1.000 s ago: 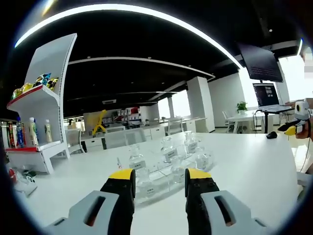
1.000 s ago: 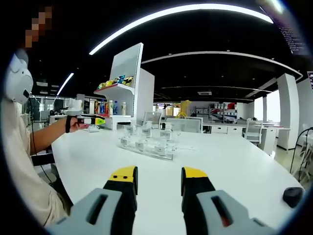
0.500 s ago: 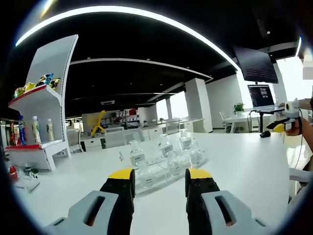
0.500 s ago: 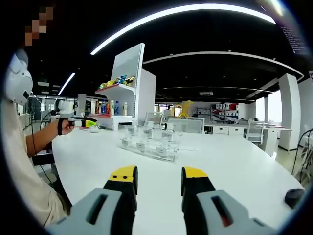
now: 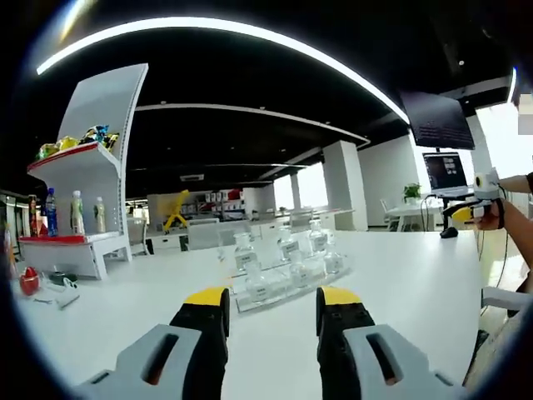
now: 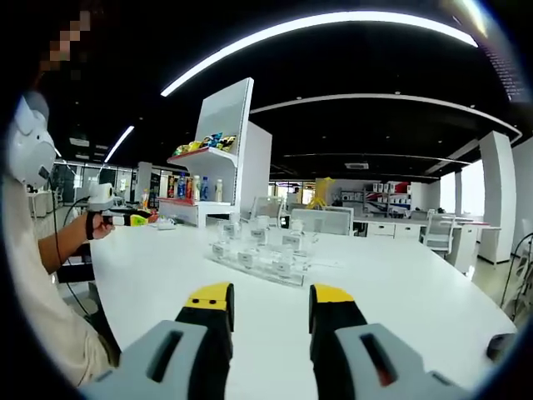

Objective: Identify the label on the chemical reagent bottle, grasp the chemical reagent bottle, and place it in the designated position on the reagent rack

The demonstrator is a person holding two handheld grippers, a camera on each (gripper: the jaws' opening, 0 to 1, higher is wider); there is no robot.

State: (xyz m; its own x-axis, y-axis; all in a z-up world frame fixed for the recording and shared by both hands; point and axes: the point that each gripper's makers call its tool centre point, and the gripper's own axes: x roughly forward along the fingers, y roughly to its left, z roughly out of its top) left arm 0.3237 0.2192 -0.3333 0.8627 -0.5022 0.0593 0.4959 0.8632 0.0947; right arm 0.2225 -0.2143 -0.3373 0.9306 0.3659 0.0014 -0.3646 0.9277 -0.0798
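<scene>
Both tongs, left (image 5: 271,302) and right (image 6: 269,297), drew back from reagent rack (image 5: 287,287) on table (image 5: 400,283); parted, empty; no bottle grasped yet.

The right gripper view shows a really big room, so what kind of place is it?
Probably a big open office or showroom used as a lab test space. A long white table holds a clear rack of glass reagent bottles, a white display shelf carries drinks and snacks, and desks and chairs fill the back.
</scene>
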